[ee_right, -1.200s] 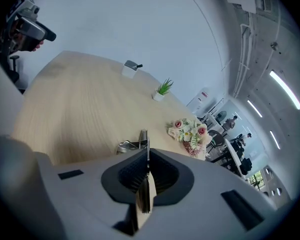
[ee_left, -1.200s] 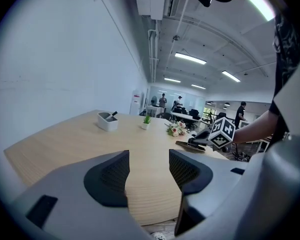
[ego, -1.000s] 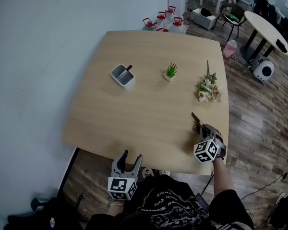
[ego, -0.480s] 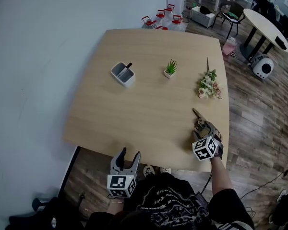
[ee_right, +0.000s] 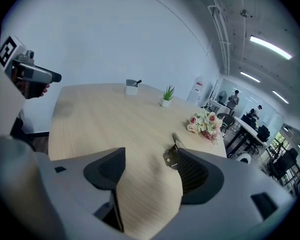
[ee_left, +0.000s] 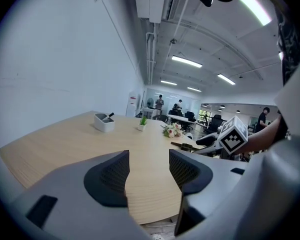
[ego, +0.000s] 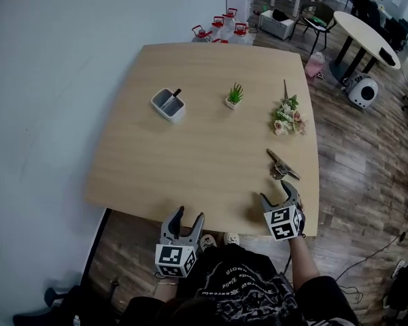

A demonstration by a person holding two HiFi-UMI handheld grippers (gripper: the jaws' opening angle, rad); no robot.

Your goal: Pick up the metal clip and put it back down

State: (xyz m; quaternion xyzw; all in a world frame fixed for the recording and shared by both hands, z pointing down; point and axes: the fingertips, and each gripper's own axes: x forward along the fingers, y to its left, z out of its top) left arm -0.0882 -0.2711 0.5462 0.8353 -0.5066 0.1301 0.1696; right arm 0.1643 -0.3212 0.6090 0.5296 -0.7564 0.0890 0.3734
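Metal clip [ego: 283, 166] just ahead of R gripper [ego: 277, 191] fingers [ee_right: 200, 171], opening wide, empty

A plain pale wall [ego: 54, 80] runs along the left of a light wooden table [ego: 190, 168]. Dark wood-plank floor [ego: 357, 155] stretches right toward a round white table [ego: 367, 36] and a chair [ego: 317, 19]. Ceiling strip lights [ee_left: 186, 61] glow overhead.
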